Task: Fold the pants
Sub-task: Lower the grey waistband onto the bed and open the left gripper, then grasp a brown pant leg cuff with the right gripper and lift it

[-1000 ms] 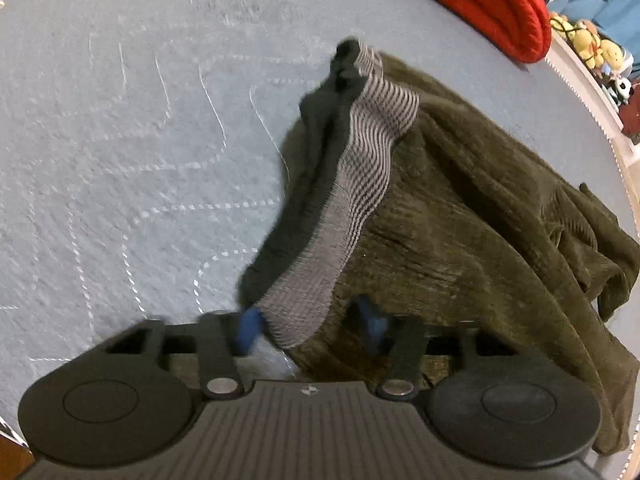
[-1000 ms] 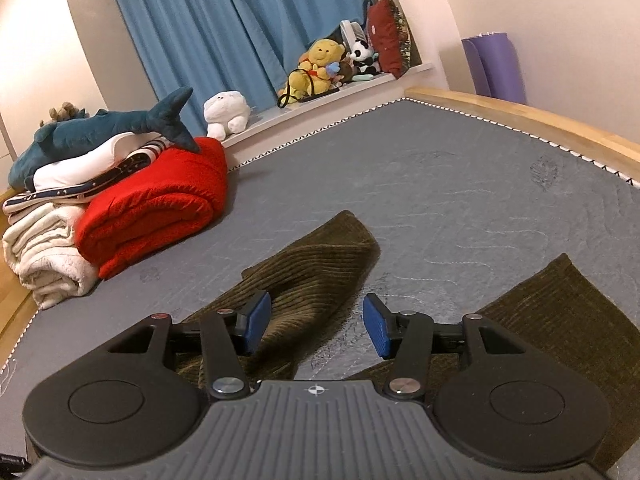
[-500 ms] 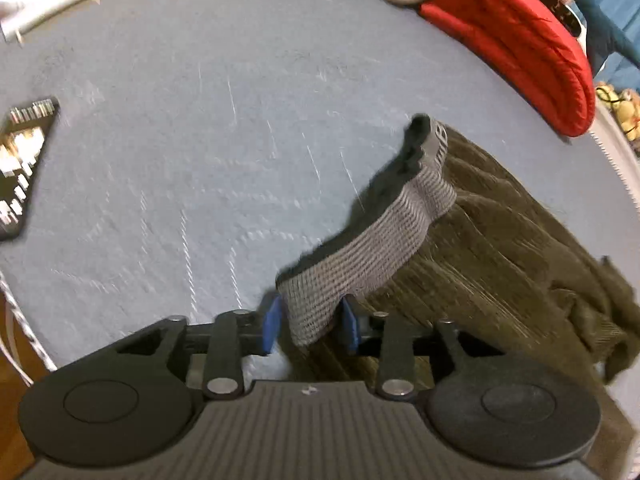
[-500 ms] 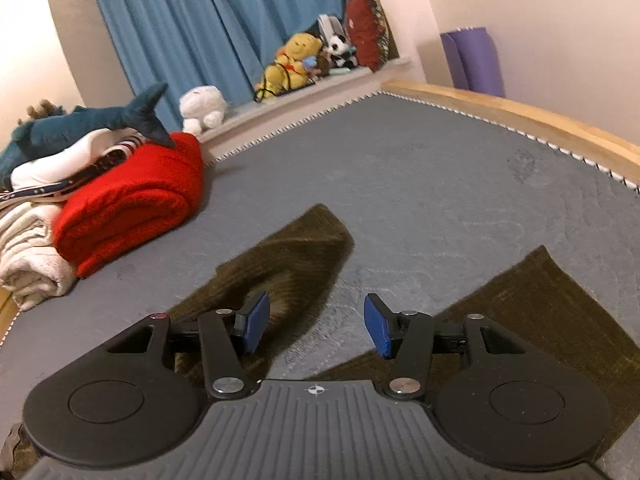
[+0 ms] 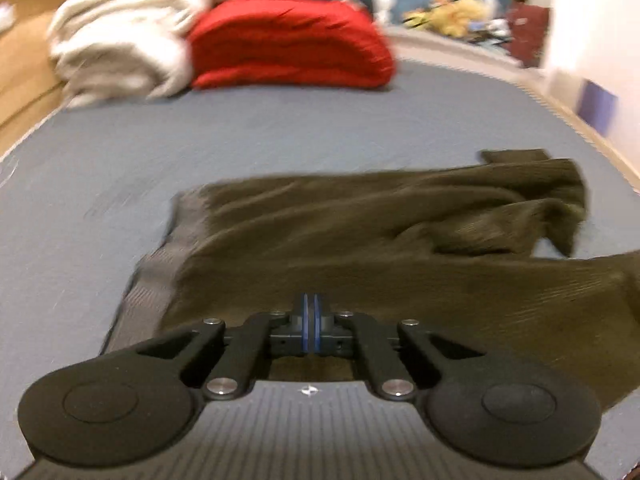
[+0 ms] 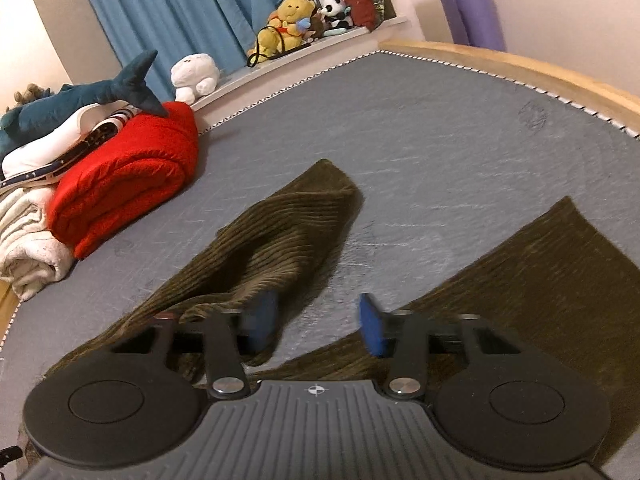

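Note:
Olive-brown corduroy pants (image 5: 360, 240) lie spread and rumpled on the grey mattress (image 5: 120, 168), with the grey ribbed waistband (image 5: 156, 264) at the left. My left gripper (image 5: 310, 320) is shut, pads together, low over the near edge of the pants; no cloth shows between the pads. In the right wrist view the two pant legs (image 6: 280, 248) spread apart on the mattress (image 6: 440, 152). My right gripper (image 6: 316, 320) is open and empty, its left pad (image 6: 260, 316) against the left leg.
A rolled red blanket (image 5: 288, 40) and white bedding (image 5: 116, 40) lie at the far end, also in the right wrist view (image 6: 124, 184), with a plush shark (image 6: 80, 100) on top. Stuffed toys (image 6: 288, 24) sit on the sill. A wooden bed frame (image 6: 520, 64) borders the right side.
My left gripper closed fully, and the waistband that it held up now lies flat on the mattress. Its view swung up toward the far bedding. My right gripper stayed open and sank closer to the legs.

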Demonstrator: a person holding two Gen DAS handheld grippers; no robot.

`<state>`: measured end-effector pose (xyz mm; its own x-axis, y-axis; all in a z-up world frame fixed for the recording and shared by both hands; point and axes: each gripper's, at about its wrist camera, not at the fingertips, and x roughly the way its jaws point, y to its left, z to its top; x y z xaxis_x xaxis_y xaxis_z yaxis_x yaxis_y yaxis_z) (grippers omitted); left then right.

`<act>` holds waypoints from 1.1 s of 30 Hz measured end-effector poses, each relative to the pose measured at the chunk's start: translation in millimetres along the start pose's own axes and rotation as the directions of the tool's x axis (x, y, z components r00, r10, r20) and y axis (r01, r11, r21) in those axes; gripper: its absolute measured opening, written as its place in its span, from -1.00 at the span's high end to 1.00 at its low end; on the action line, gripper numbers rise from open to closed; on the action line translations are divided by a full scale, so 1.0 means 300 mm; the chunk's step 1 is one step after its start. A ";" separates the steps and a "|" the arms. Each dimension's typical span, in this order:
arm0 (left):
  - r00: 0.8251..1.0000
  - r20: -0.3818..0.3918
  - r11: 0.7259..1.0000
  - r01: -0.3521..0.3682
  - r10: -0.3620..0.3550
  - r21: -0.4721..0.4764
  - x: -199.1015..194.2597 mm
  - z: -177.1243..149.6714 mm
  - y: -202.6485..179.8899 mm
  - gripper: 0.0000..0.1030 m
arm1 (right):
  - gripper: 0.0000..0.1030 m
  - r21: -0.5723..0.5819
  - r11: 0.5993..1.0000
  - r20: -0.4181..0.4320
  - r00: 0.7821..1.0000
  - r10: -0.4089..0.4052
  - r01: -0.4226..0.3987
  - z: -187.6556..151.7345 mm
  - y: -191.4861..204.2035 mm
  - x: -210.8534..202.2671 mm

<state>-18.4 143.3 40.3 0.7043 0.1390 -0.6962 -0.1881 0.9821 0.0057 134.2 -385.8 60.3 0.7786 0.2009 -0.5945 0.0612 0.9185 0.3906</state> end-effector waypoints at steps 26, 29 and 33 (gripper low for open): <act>0.995 -0.033 0.995 0.092 -0.093 -0.046 0.308 0.218 -0.403 0.81 | 0.18 0.308 0.916 -0.105 0.966 -0.236 0.257 0.008 0.017 0.411; 0.992 -0.043 0.993 0.115 -0.117 -0.035 0.309 0.216 -0.396 0.81 | 0.18 0.271 0.915 -0.104 0.954 -0.280 0.298 -0.040 -0.002 0.494; 0.991 -0.051 0.991 0.124 -0.126 -0.041 0.328 0.218 -0.384 0.71 | 0.18 0.099 0.967 -0.049 0.972 -0.231 0.235 -0.027 0.082 0.543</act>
<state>117.3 52.0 18.0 0.6863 0.0075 -0.7273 -0.1276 0.9857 -0.1103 257.5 -327.8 -32.6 0.7117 0.0000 -0.7025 0.3036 0.9018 0.3075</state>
